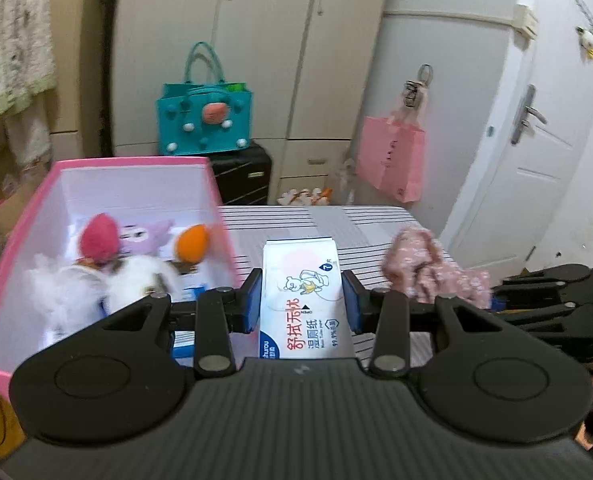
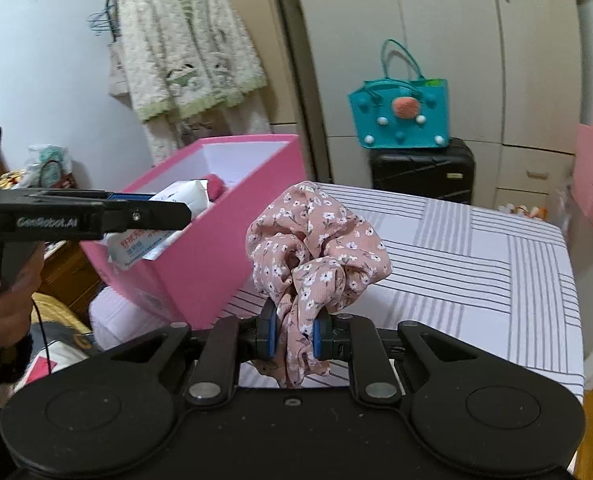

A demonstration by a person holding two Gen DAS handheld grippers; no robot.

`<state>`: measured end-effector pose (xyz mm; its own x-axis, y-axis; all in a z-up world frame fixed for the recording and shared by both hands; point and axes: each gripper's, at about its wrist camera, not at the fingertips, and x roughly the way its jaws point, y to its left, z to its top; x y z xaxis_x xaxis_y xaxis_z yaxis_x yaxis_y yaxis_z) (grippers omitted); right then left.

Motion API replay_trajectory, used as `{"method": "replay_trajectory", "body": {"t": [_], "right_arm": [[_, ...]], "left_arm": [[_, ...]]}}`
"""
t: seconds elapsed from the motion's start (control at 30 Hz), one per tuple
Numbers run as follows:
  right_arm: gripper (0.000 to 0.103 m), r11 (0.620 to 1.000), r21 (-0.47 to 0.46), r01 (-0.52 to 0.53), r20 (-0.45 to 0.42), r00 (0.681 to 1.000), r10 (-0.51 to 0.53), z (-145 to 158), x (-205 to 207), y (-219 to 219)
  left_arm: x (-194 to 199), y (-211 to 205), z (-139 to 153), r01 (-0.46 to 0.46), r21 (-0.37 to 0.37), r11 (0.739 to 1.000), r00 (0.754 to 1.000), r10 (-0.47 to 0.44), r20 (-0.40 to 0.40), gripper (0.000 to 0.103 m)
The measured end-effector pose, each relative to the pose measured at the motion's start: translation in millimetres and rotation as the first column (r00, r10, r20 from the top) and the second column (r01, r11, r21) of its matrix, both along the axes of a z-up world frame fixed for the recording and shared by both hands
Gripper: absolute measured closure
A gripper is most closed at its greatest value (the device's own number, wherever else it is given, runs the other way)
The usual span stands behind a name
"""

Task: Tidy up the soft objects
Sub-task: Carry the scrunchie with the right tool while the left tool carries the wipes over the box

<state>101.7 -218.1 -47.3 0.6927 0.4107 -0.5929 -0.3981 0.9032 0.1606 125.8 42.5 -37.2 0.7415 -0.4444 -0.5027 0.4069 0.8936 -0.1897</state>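
My left gripper [image 1: 302,300] is shut on a white pack of wet wipes [image 1: 302,280] with a bear drawing, held above the striped bedcover beside the pink box [image 1: 24,216]. Inside that box lie fluffy white toys with a pink ball [image 1: 98,238] and an orange ball [image 1: 192,244], plus a purple plush [image 1: 144,234]. My right gripper [image 2: 294,336] is shut on a pink floral scrunchie [image 2: 316,240], lifted off the cover. In the right wrist view the left gripper [image 2: 168,210] shows at the left with the wipes pack [image 2: 152,240] by the pink box [image 2: 200,256]. The scrunchie [image 1: 428,264] also appears at the right of the left wrist view.
The striped bedcover [image 2: 476,248] stretches to the right. A teal bag [image 1: 204,120] sits on a black suitcase [image 1: 242,176] before the wardrobe. A pink paper bag [image 1: 390,156] hangs near the white door. A person's hand [image 2: 4,312] grips the left tool. A knitted cardigan [image 2: 184,40] hangs behind.
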Motion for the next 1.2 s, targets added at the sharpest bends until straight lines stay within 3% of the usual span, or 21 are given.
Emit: {"method": "replay_trajectory", "body": {"t": [0.17, 0.37, 0.53, 0.73, 0.87, 0.93, 1.07, 1.2], "right_arm": [[0.083, 0.997, -0.018, -0.069, -0.023, 0.997, 0.068, 11.6, 0.6, 11.5], [0.083, 0.99, -0.074, -0.117, -0.009, 0.993, 0.116, 27.4, 9.5, 27.4], [0.083, 0.988, -0.05, -0.149, -0.003, 0.989, 0.149, 24.9, 23.1, 39.1], [0.083, 0.98, -0.027, -0.197, 0.035, 0.98, 0.198, 34.3, 44.1, 60.0], [0.083, 0.975, -0.022, -0.223, 0.04, 0.974, 0.223, 37.6, 63.9, 77.6], [0.083, 0.973, -0.016, -0.229, 0.045, 0.972, 0.229, 38.8, 73.6, 84.1], [0.083, 0.969, -0.015, -0.245, 0.041, 0.968, 0.246, 42.0, 94.6, 100.1], [0.083, 0.964, -0.035, -0.264, 0.012, 0.964, 0.264, 42.7, 119.0, 119.3]], "left_arm": [[-1.2, 35.6, 9.2, -0.039, -0.025, 0.999, 0.999, 0.039, 0.001, 0.064], [-4.0, 64.8, 19.9, -0.13, 0.031, 0.991, 0.99, 0.128, 0.061, 0.063], [9.1, 76.5, 12.6, -0.228, 0.109, 0.968, 0.972, 0.218, 0.092, 0.064], [49.9, 90.4, 0.1, -0.267, 0.159, 0.95, 0.964, 0.264, 0.04, 0.063], [83.4, 84.5, -12.6, -0.31, 0.307, 0.9, 0.95, 0.302, 0.076, 0.063], [96.1, 85.3, -16.2, -0.273, 0.313, 0.909, 0.96, 0.276, 0.036, 0.063], [119.7, 91.8, -23.5, -0.162, 0.247, 0.955, 0.972, 0.198, -0.13, 0.063], [130.7, 90.4, -35.3, -0.137, 0.245, 0.96, 0.962, 0.188, -0.198, 0.062]]}}
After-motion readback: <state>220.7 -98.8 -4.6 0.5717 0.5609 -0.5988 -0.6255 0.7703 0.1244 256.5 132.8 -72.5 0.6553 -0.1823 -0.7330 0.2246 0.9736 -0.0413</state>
